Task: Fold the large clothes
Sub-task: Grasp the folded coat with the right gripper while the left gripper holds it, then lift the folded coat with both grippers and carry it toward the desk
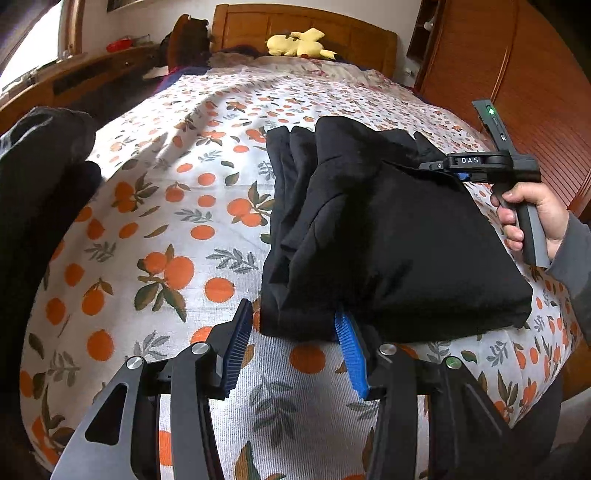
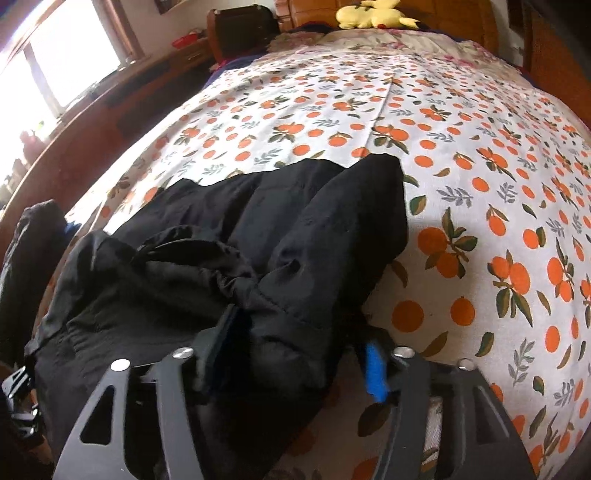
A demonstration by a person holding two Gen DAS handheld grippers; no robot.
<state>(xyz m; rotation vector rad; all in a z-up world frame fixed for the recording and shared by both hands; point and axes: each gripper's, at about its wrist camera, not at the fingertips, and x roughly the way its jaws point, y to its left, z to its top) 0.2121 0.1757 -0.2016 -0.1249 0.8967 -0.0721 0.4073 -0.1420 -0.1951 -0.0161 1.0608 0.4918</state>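
Observation:
A black garment (image 1: 388, 229) lies folded in a thick bundle on the orange-print bedspread (image 1: 166, 221). My left gripper (image 1: 291, 347) is open at the bundle's near edge, its right blue pad touching the cloth. My right gripper (image 1: 443, 166) shows in the left wrist view at the bundle's far right corner, held by a hand (image 1: 528, 214). In the right wrist view the garment (image 2: 229, 266) fills the gap between the right gripper's (image 2: 295, 354) fingers, which stand wide apart around a fold of it.
A yellow plush toy (image 1: 299, 43) and a dark plush (image 1: 188, 40) sit by the wooden headboard (image 1: 303, 22). Dark clothing (image 1: 40, 177) lies at the bed's left edge. A wooden wardrobe (image 1: 517, 74) stands to the right. A window (image 2: 70, 62) is on the left.

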